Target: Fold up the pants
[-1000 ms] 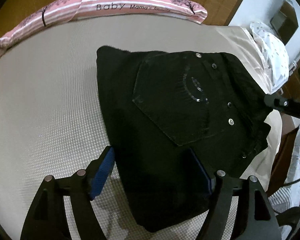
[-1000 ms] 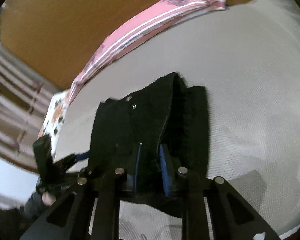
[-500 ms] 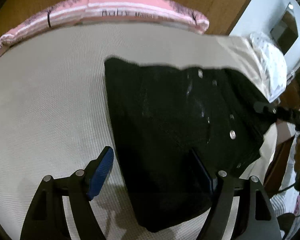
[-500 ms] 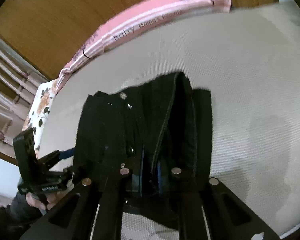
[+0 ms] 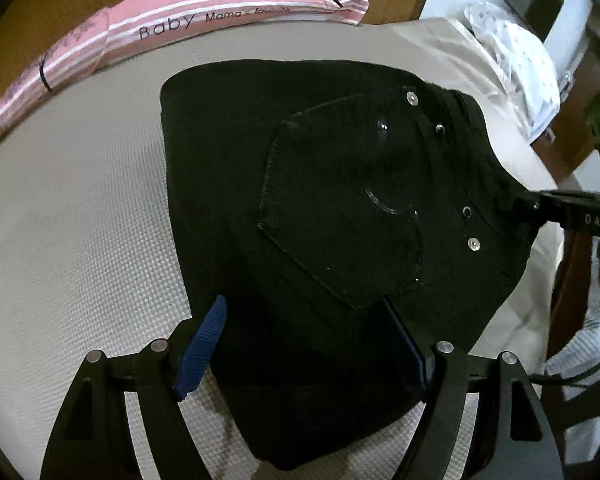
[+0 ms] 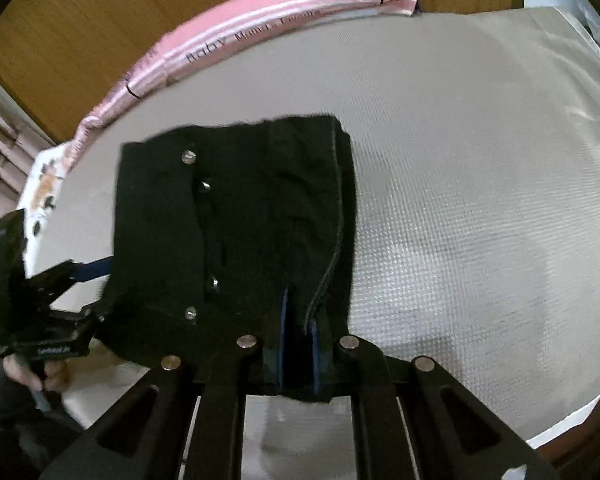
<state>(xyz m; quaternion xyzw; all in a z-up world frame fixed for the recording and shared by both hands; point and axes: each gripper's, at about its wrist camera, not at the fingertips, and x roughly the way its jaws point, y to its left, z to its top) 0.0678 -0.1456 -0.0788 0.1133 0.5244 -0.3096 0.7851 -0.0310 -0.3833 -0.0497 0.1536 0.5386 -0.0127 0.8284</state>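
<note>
Black pants [image 5: 332, 216], folded into a compact stack, lying on the bed's beige textured mattress [image 5: 72, 208], near the edge closest to the person. Back pocket faces up, rivets visible along the waistband side.

Right claw [image 6: 298, 344]: closed, blue pads pinched on a fold of the pants at the near edge, next to a stitched seam. In the left wrist view its black finger reaches onto the waistband end of the stack.

Left claw [image 5: 304, 344]: jaws wide, straddling the near corner of the pants. Left blue pad just beside the fabric edge, right pad over the cloth; not squeezing anything. The person's hand [image 6: 36, 372] holds its handle, off the bed's edge.

Pink striped pillow [image 5: 188, 20] with "Baby" printed on it lies along the far side of the mattress against a wooden headboard [image 6: 100, 28]. White dotted cloth [image 5: 512, 64] sits at the far right corner.
</note>
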